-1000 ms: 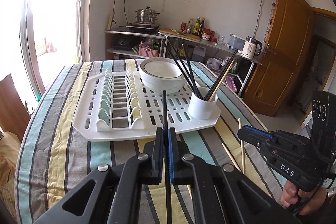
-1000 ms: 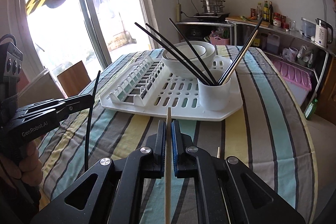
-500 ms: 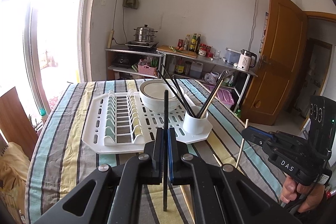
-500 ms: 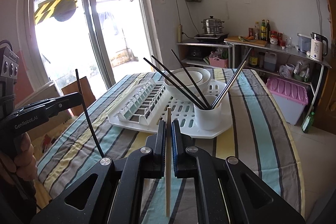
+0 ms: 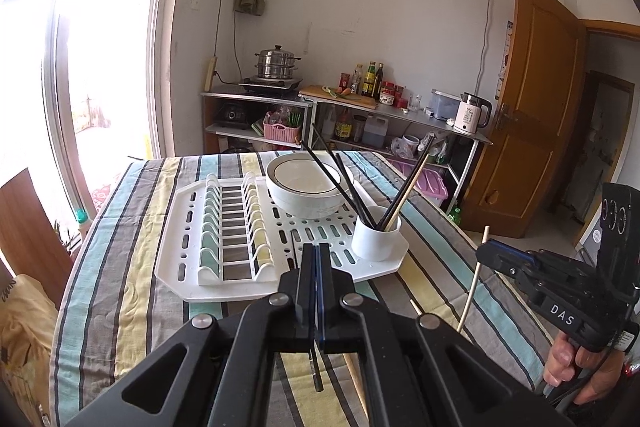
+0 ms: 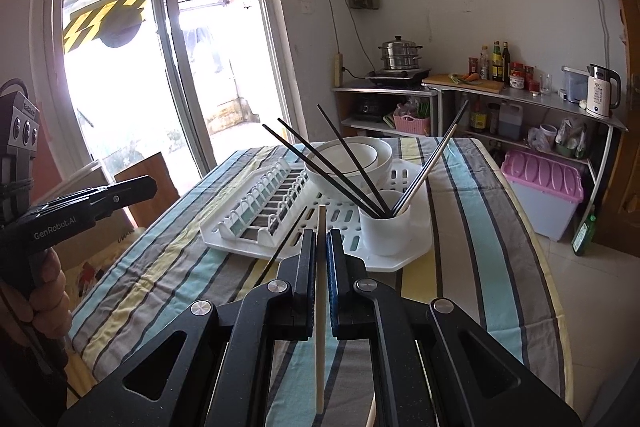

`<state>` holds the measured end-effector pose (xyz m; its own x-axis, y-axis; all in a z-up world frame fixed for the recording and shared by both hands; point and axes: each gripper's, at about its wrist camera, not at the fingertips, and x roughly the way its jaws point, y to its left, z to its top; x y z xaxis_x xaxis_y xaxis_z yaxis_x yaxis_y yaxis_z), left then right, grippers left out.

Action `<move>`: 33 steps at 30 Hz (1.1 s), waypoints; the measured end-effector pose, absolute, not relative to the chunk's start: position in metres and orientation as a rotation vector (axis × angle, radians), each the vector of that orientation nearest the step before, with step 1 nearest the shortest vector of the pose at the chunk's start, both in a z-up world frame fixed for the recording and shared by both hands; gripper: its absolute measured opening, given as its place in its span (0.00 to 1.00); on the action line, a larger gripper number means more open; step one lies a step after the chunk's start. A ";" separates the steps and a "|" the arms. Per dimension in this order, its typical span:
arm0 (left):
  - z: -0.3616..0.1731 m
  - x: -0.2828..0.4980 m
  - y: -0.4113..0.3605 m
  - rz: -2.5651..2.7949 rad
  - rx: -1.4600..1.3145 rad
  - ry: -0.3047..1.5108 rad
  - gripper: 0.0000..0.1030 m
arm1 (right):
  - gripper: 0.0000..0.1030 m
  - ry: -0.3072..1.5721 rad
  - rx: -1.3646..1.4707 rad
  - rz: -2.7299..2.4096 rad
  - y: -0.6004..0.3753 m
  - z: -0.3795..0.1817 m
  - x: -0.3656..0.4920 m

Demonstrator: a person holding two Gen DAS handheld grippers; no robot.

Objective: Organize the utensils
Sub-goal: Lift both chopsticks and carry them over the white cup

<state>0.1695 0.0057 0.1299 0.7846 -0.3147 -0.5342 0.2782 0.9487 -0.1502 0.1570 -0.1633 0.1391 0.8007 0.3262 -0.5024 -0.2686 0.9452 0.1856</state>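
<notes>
My left gripper point(image 5: 316, 251) is shut, pads together, with nothing standing in them. Its tip point(image 6: 150, 183) shows bare in the right wrist view. A black chopstick point(image 6: 280, 247) slants free in front of the white rack point(image 6: 224, 239); its near end point(image 5: 316, 371) shows below the left jaws. My right gripper point(image 6: 320, 239) is shut on a wooden chopstick point(image 6: 319, 307), which it holds upright. That chopstick point(image 5: 474, 279) and the right gripper point(image 5: 482, 255) show at right in the left wrist view. The white cup point(image 5: 376, 239) on the rack point(image 5: 180, 267) holds several chopsticks.
A white bowl point(image 5: 304, 187) sits on the rack behind the cup point(image 6: 386, 231). Loose wooden chopsticks point(image 5: 356, 379) lie on the striped tablecloth point(image 5: 120, 307) near the front. A hand point(image 5: 576, 371) grips the right tool. Shelves, a door and a window stand beyond the table.
The black chopstick that stood in the left jaws is out of them and slants low by the rack. Both grippers have risen and drawn back. The right gripper keeps its wooden chopstick.
</notes>
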 end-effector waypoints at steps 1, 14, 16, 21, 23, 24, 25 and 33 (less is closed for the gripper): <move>0.125 0.175 0.006 -0.329 -0.068 0.606 0.00 | 0.05 0.560 0.108 0.320 -0.163 0.139 0.158; 0.044 0.274 -0.014 -0.356 -0.104 0.880 0.21 | 0.05 0.576 0.104 0.327 -0.169 0.132 0.172; 0.035 0.287 -0.025 -0.363 -0.082 0.904 0.22 | 0.05 0.581 0.107 0.328 -0.170 0.131 0.176; 0.014 0.318 -0.040 -0.344 -0.054 0.957 0.23 | 0.05 0.585 0.112 0.332 -0.173 0.129 0.183; 0.006 0.330 -0.042 -0.336 -0.050 0.976 0.23 | 0.05 0.584 0.112 0.332 -0.174 0.129 0.185; 0.003 0.335 -0.043 -0.329 -0.049 0.987 0.23 | 0.05 0.584 0.112 0.333 -0.175 0.129 0.186; 0.000 0.339 -0.044 -0.320 -0.046 0.996 0.23 | 0.05 0.584 0.113 0.335 -0.175 0.129 0.186; -0.009 0.357 -0.051 -0.300 -0.005 1.001 0.11 | 0.05 0.587 0.117 0.337 -0.176 0.128 0.191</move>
